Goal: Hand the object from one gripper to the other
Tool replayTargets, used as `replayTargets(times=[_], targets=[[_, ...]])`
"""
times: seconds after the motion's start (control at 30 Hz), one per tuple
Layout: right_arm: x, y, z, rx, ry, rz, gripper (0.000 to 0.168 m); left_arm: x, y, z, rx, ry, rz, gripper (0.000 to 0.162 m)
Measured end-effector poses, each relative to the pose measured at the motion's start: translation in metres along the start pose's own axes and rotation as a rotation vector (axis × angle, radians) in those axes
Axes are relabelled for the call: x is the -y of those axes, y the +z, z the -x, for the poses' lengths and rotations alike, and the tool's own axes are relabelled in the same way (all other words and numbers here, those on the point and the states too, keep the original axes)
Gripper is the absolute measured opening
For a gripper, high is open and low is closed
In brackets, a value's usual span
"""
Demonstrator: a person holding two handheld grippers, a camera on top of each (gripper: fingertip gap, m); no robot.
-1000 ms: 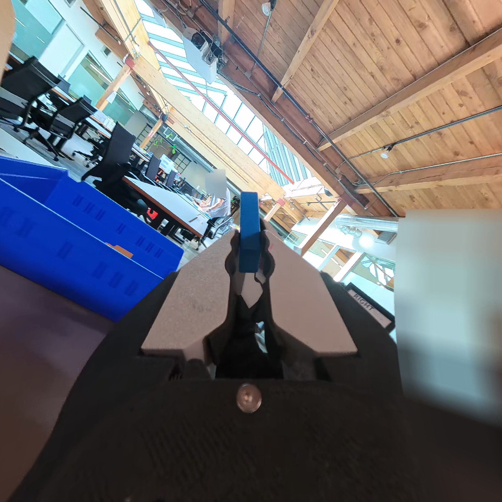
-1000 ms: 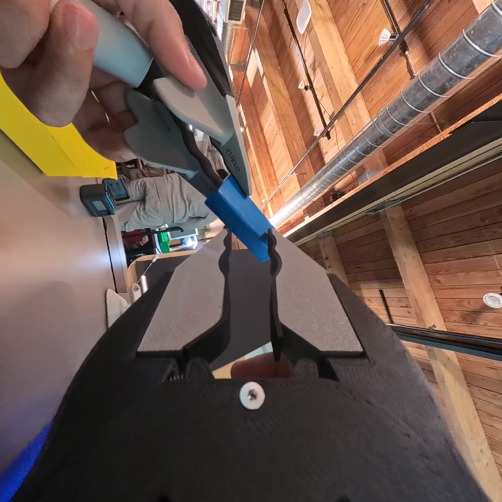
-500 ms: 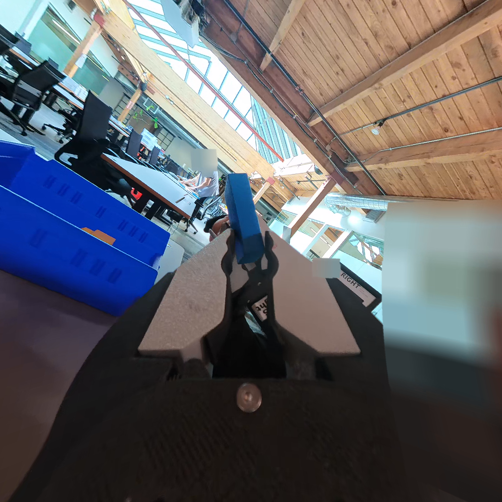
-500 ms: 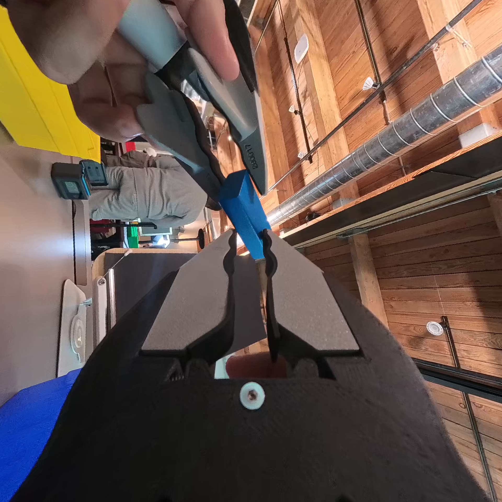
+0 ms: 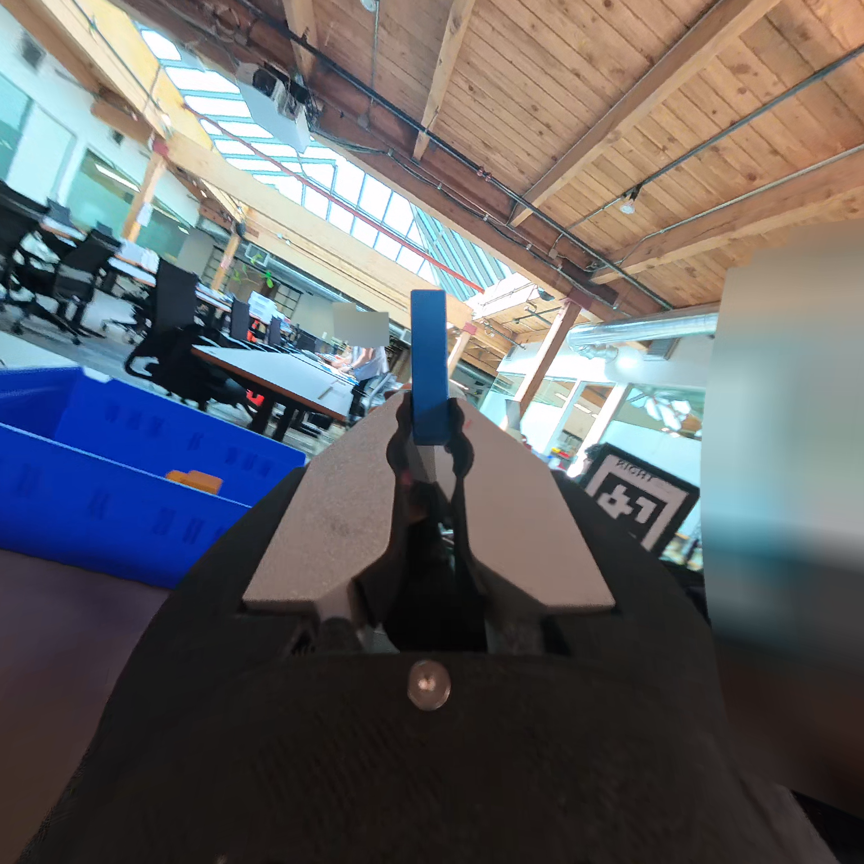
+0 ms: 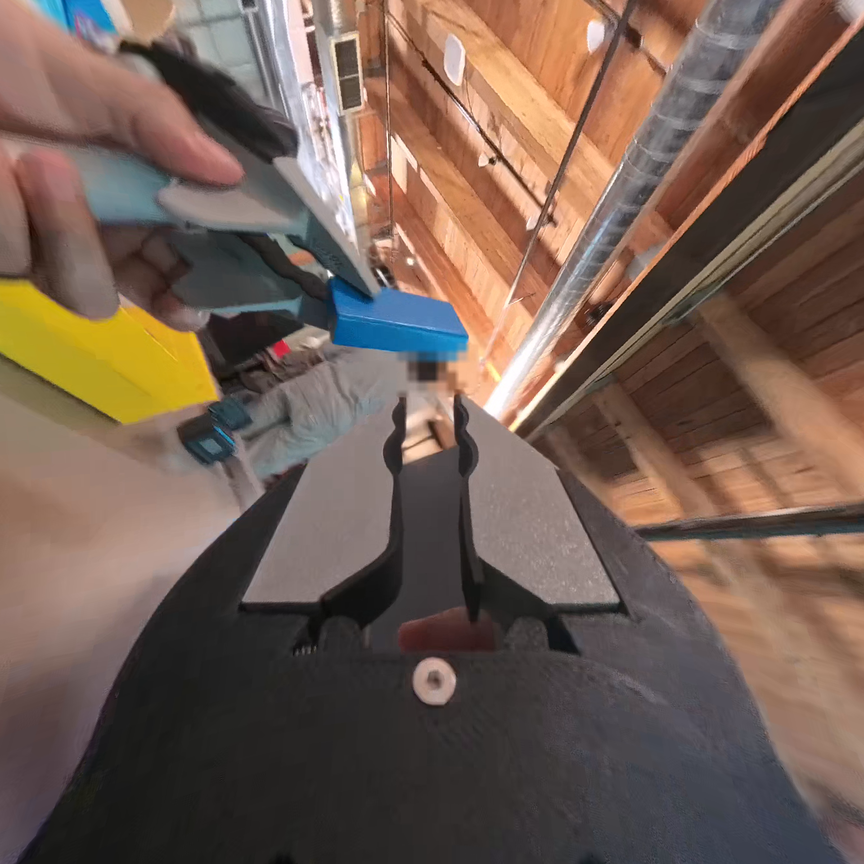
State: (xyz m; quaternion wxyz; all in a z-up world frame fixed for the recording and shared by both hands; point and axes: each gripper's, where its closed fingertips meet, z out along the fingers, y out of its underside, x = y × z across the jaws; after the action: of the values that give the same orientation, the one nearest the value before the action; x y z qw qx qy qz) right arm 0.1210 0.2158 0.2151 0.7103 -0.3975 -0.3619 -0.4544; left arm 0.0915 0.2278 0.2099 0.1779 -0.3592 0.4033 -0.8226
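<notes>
Blue block (image 5: 428, 369) pinched upright at frame centre by left gripper (image 5: 428, 421). Right gripper (image 6: 428, 411) fingers spread, empty, below block (image 6: 397, 322). Blue bin (image 5: 117, 472) at left.

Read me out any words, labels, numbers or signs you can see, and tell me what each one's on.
Black-and-white marker tag: a short word printed above a coded pattern. It is legible, but I don't quote writing.
Left gripper, side of one finger: a small marking, too blurred to read.
Block and bin: no writing visible.
</notes>
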Motion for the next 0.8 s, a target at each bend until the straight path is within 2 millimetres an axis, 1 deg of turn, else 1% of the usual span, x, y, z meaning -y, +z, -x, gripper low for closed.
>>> replayTargets(times=[0.03, 0.1, 0.17, 0.2, 0.23, 0.27, 0.3, 0.4, 0.47, 0.53, 0.6, 0.7, 0.8], targets=[[-0.002, 0.002, -0.002, 0.024, 0.11, 0.008, 0.023, 0.001, 0.0, -0.002, 0.017, 0.065, -0.001, 0.015], [-0.007, 0.005, 0.002, 0.141, 0.409, 0.032, 0.029, 0.001, 0.001, -0.002, 0.105, 0.271, 0.029, 0.014], [-0.002, 0.004, 0.009, 0.289, 0.715, 0.013, 0.041, -0.006, 0.004, -0.007, 0.158, 0.468, 0.093, 0.014], [0.003, 0.002, 0.011, 0.356, 0.843, -0.013, 0.04, -0.009, 0.006, -0.012, 0.161, 0.547, 0.12, 0.014], [0.007, 0.0, 0.011, 0.406, 0.946, -0.04, 0.034, -0.011, 0.007, -0.02, 0.154, 0.615, 0.134, 0.014], [0.011, -0.002, 0.007, 0.431, 1.034, -0.069, 0.025, -0.013, 0.008, -0.028, 0.134, 0.66, 0.146, 0.014], [0.015, -0.004, 0.002, 0.45, 1.117, -0.107, 0.021, -0.016, 0.008, -0.036, 0.103, 0.683, 0.16, 0.014], [0.037, -0.016, -0.014, 0.55, 1.338, -0.271, 0.021, -0.014, 0.008, -0.046, 0.079, 0.673, 0.152, 0.014], [0.048, -0.02, -0.019, 0.583, 1.402, -0.33, 0.021, -0.014, 0.007, -0.05, 0.044, 0.634, 0.136, 0.013], [0.053, -0.019, -0.014, 0.607, 1.402, -0.322, 0.023, -0.015, 0.008, -0.052, 0.009, 0.581, 0.132, 0.014], [0.058, -0.017, -0.009, 0.602, 1.372, -0.319, 0.027, -0.019, 0.01, -0.049, 0.002, 0.541, 0.147, 0.014], [0.06, -0.014, -0.01, 0.548, 1.325, -0.344, 0.015, -0.029, 0.012, -0.044, -0.015, 0.499, 0.184, 0.014], [0.062, -0.016, -0.009, 0.54, 1.234, -0.373, 0.014, -0.037, 0.013, -0.038, -0.019, 0.402, 0.227, 0.014]])
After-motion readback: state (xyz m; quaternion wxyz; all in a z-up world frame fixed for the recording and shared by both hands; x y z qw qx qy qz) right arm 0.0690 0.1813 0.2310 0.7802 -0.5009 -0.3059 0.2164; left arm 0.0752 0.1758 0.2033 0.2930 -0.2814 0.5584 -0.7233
